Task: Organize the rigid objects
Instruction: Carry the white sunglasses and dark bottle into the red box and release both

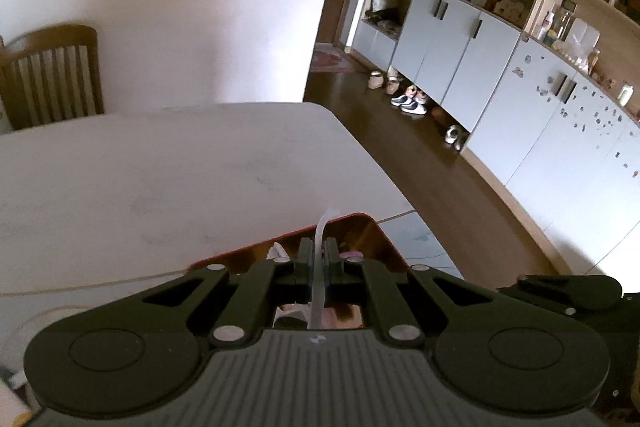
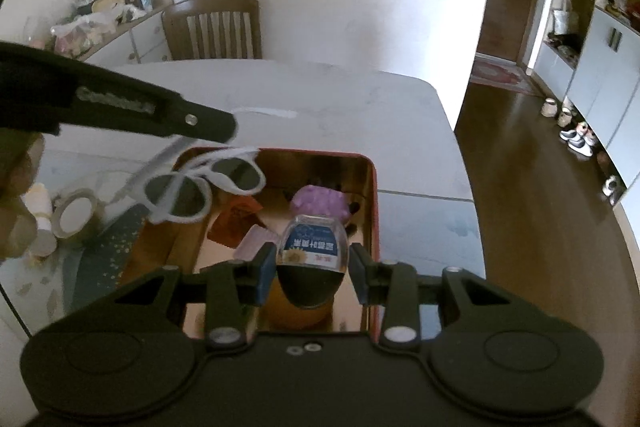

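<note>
Small bottle [image 2: 313, 245] stands between the right gripper's [image 2: 313, 269] parted fingers.
White-framed glasses [image 2: 200, 187], clenched by the left gripper [image 1: 319, 259], hang over a red tin [image 2: 370, 187] on the pale table [image 2: 340, 99].

I log: tin [image 2: 370, 187], glossy gold metal inside, red rim; sunglasses [image 2: 200, 187], white plastic; bottle [image 2: 314, 241], clear plastic, paper label.

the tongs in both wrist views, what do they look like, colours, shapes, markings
Both tongs are matte black plastic linkages with silver rivets and round discs at each side, on a ribbed grey base. The left tongs have narrow black fingers. The right tongs carry blue pads on the finger faces. No cables or sleeves show.
</note>
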Motion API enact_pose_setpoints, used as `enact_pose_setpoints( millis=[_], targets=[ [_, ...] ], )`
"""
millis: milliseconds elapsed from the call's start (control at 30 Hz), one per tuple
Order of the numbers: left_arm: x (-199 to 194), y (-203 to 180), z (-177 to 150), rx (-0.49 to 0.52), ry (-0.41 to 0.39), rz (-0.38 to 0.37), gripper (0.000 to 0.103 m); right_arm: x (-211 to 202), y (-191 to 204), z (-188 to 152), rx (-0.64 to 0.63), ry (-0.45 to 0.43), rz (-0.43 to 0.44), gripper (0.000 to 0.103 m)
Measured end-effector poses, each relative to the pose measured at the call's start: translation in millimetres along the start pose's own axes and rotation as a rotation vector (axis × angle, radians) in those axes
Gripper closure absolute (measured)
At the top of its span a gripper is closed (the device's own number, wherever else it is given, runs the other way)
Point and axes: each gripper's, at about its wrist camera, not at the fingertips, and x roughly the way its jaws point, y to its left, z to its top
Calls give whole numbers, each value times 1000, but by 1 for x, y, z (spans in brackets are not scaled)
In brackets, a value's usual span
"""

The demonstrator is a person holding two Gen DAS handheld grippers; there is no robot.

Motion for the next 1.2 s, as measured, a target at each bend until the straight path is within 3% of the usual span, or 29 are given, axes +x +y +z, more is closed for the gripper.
enact_pose_setpoints(
  millis=[700,933,1200],
  targets=[
    [59,4,-25,3,127,23,98,31,-6,15,-56,76,39,65],
    [63,3,-27,8,164,34,98,31,-6,17,-43,97,36,64],
    [58,4,-26,0,179,27,98,26,-4,17,-46,89,36,56]
  ],
)
